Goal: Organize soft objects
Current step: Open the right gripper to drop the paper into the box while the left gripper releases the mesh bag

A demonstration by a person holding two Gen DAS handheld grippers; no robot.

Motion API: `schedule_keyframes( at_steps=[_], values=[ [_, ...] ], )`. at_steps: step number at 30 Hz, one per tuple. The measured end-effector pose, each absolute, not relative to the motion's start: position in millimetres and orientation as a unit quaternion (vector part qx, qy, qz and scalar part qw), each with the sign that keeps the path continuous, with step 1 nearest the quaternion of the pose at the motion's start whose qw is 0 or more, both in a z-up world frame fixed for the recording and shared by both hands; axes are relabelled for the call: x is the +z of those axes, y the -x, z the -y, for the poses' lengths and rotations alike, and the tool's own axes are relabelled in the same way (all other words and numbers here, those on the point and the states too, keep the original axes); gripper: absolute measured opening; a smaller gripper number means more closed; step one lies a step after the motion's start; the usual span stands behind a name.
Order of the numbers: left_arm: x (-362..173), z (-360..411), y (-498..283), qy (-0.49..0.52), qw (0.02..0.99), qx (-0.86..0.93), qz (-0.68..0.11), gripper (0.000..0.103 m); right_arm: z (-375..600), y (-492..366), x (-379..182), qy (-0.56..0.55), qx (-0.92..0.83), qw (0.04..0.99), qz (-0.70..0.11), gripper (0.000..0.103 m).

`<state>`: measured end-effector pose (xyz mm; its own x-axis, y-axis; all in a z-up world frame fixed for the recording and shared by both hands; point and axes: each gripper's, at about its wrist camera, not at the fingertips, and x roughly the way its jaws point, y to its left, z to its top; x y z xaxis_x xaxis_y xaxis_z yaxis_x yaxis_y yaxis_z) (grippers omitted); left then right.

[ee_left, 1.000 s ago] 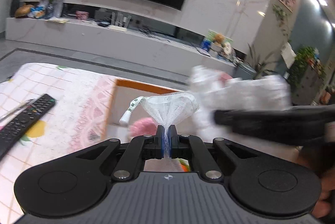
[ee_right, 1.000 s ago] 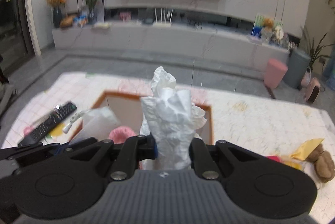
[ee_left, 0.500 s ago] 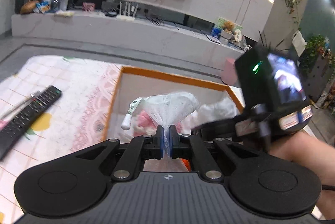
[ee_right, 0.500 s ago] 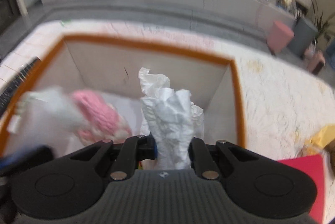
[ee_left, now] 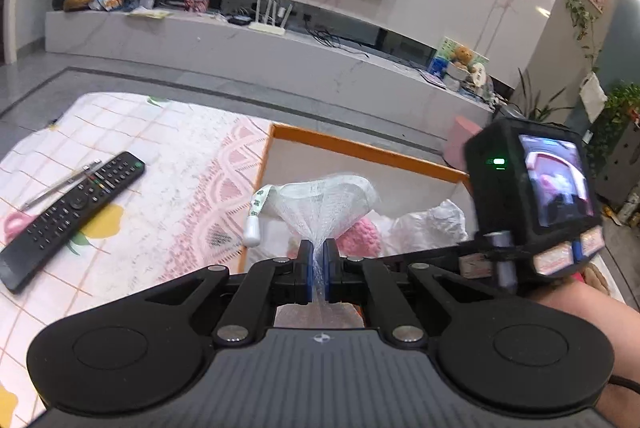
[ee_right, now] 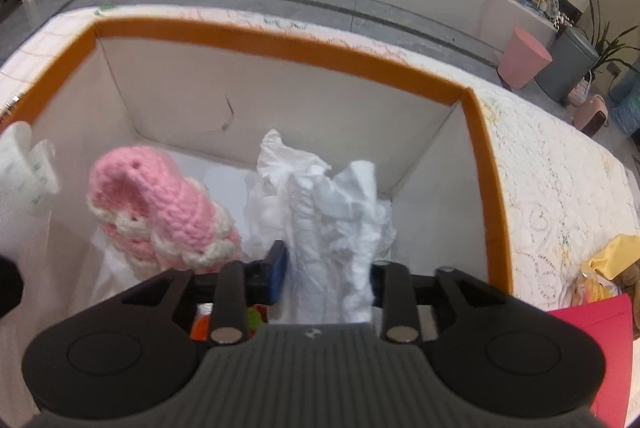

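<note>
An orange-rimmed white box (ee_right: 280, 48) sits on the table, and my right gripper (ee_right: 326, 268) points down into it. A crumpled white tissue (ee_right: 332, 204) stands between its fingers; the jaws are opening and the blue pad (ee_right: 277, 268) has drawn back from the paper. A pink and white knitted piece (ee_right: 168, 204) lies in the box to the left of the tissue. My left gripper (ee_left: 319, 256) hovers at the box's near left corner (ee_left: 360, 148), shut on a white mesh pouch (ee_left: 324, 196) with a white toggle. The pouch also shows blurred at the right wrist view's left edge (ee_right: 24, 164).
A black remote (ee_left: 72, 212) and a thin metal pen (ee_left: 60, 184) lie on the patterned tablecloth left of the box. A red card (ee_right: 592, 316) and a yellow wrapper (ee_right: 612, 256) lie right of it. A person's forearm (ee_left: 580, 312) carries the right gripper.
My right gripper came down over the box with the tissue, and its jaws have spread apart. The left gripper kept its hold on the mesh pouch and stayed about in place.
</note>
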<state>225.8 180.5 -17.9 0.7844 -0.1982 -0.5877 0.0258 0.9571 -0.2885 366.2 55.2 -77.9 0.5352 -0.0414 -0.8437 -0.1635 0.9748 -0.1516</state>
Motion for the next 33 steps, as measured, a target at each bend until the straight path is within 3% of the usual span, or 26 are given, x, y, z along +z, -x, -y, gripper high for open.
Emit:
schedule_keyframes(
  at_steps=[1,8,9,10,11,12,15,25,33],
  values=[
    [-17.2,-180.9,-225.8,0.136,0.935,-0.060,-0.322,0.005,-54.8,-362.9,-75.2,0.099,0.039,0.872,-0.478,0.044],
    [-12.3,-185.4,-222.7,0.150,0.937,-0.052,-0.312,0.005,-52.0,-344.0,-53.7,0.103,0.070,0.881,-0.456,0.053],
    [-12.1,-186.2,-222.6,0.154,0.937,-0.049,-0.311,0.005,-54.0,-340.6,-51.6,0.109,0.078,0.881,-0.454,0.058],
    [-11.7,-186.8,-222.4,0.156,0.937,-0.049,-0.310,0.005,-56.8,-336.3,-49.3,0.121,0.081,0.881,-0.449,0.081],
    [-11.5,-187.2,-222.3,0.159,0.936,-0.050,-0.310,0.005,-59.9,-330.3,-47.0,0.138,0.070,0.885,-0.439,0.095],
    [-11.4,-188.2,-222.5,0.161,0.936,-0.050,-0.310,0.005,-61.1,-325.0,-43.8,0.152,0.060,0.894,-0.418,0.099],
    [-10.2,-188.4,-221.7,0.161,0.936,-0.050,-0.308,0.005,-59.3,-316.8,-38.9,0.186,0.063,0.901,-0.387,0.100],
    [-9.7,-163.9,-219.6,0.149,0.924,-0.145,-0.322,0.007,-2.9,-280.6,5.6,0.053,0.069,0.936,-0.341,0.100],
    [-20.1,-141.9,-220.0,0.122,0.901,-0.217,-0.357,0.007,23.1,-251.0,15.6,0.038,0.100,0.930,-0.352,0.100]
  ],
)
